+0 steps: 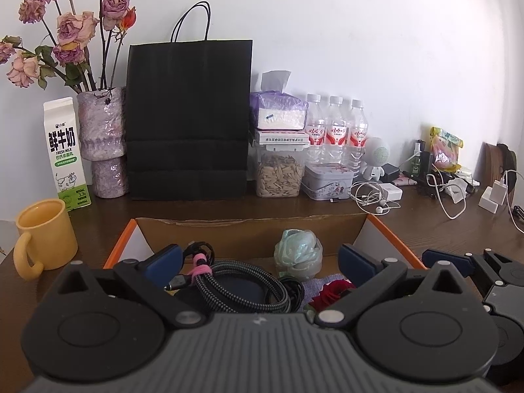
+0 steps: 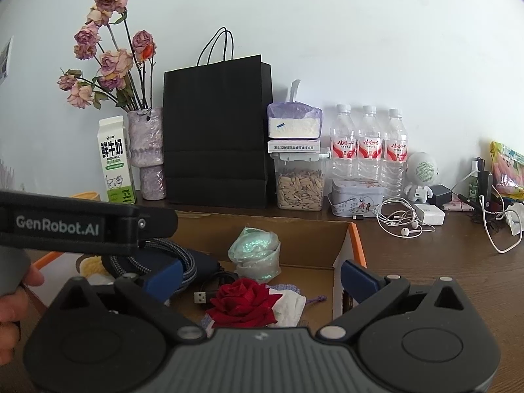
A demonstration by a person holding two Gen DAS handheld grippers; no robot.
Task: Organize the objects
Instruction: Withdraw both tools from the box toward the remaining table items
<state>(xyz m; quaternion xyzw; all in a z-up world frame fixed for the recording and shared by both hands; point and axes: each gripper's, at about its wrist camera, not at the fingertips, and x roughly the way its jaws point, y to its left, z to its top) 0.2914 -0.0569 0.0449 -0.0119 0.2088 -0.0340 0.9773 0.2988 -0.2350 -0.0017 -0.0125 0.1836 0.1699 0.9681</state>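
Two grippers hang over an open cardboard box (image 1: 249, 229) with orange edges, which sits on a dark wooden surface (image 1: 442, 229). The left gripper (image 1: 260, 260) has its fingers (image 1: 165, 258) spread wide with nothing between them; below it in the box lie a coiled braided cable (image 1: 242, 281) tied with a pink strap, a dark round pouch (image 1: 235, 290) under the cable, and a black cord (image 1: 291, 286). The right gripper (image 2: 260, 276) also has its fingers (image 2: 358, 276) wide apart and empty; it is above a red rose (image 2: 244, 301), which lies in the box touching a white crumpled cloth (image 2: 291, 304). A black USB plug (image 2: 200, 297) lies just left of the rose. A small lump wrapped in shiny clear film (image 2: 257, 252) stands near the box's back wall. In the right wrist view, a hand (image 2: 13, 298) holds the left gripper's handle at the left edge.

Behind the box, along the wall, stand a milk carton (image 1: 65, 154), a vase of dried roses (image 1: 104, 144), a black paper bag (image 1: 188, 118), a jar of seeds (image 1: 278, 173), three water bottles (image 1: 335, 127) and white earphones (image 1: 376, 199). A yellow mug (image 1: 46, 232) stands left of the box.
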